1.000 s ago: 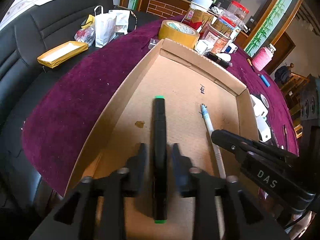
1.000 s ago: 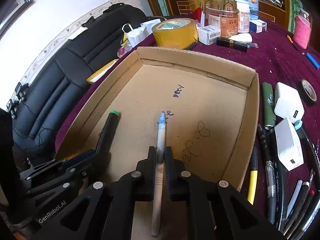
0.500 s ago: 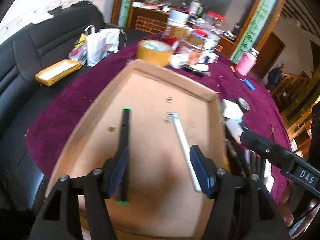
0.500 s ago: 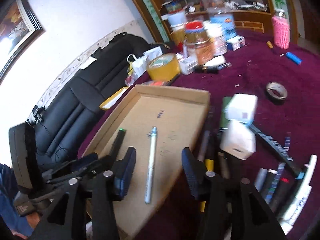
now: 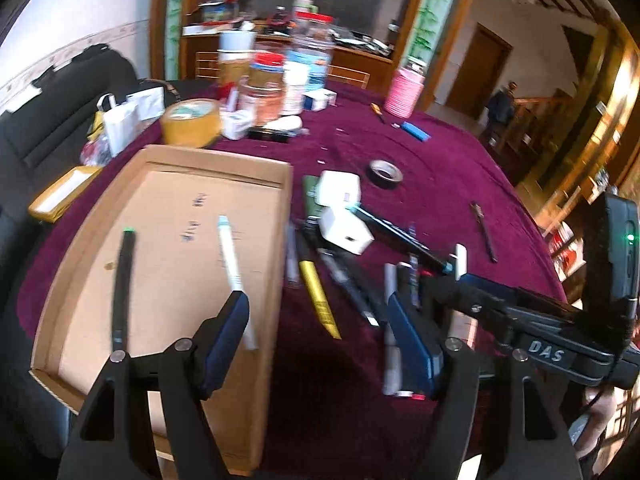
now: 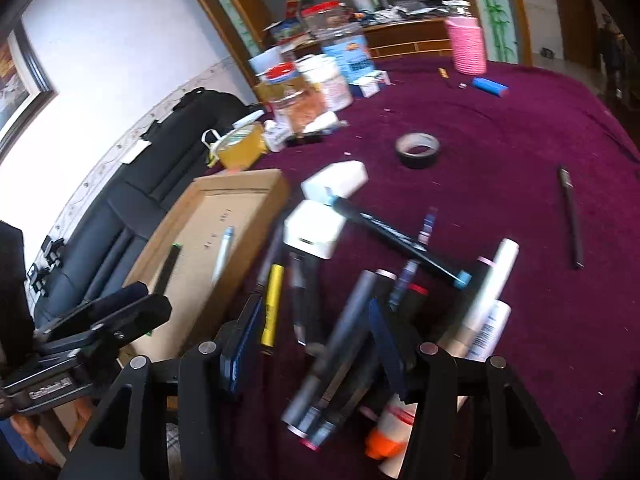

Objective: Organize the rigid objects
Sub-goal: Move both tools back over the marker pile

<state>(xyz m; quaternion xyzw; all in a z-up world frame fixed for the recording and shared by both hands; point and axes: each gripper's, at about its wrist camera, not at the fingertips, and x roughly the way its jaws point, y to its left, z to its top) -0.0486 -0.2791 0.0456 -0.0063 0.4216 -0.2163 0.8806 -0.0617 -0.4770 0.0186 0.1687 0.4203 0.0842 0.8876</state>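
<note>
Nearest in the left wrist view, the left gripper (image 5: pixel 318 334) hangs with its blue-padded jaws spread wide and nothing between them; they have just been opening. Its left finger covers the near end of the white pen with a pale blue cap (image 5: pixel 234 276), which lies released on the floor of the shallow brown cardboard tray (image 5: pixel 276 240). Left of it, well apart, lies the black marker with green ends (image 5: pixel 122 288), its near end blurred.

The right gripper (image 6: pixel 316 344) is also released, jaws wide and freshly opened, hovering over the heap of pens and markers (image 6: pixel 340 320) on the purple velvet tablecloth (image 6: pixel 520 160), just right of the tray. The heap is smeared by motion, so single pieces are hard to separate; a yellow marker (image 6: pixel 272 304) and a white tube with an orange cap (image 6: pixel 390 436), partly hidden behind the right finger, can be told.

Farther on, two white chargers (image 6: pixel 316 234) rest against a long black marker with blue ends (image 6: pixel 400 240). Beyond them lies a black tape roll (image 6: pixel 418 150). A thin dark pen (image 6: pixel 572 216) lies alone at the right.

At the far left, a yellow tape roll (image 5: pixel 191 122) stands just past the tray, with blurred jars (image 5: pixel 276 84) behind it and a pink cylinder (image 5: pixel 404 94) far right.
</note>
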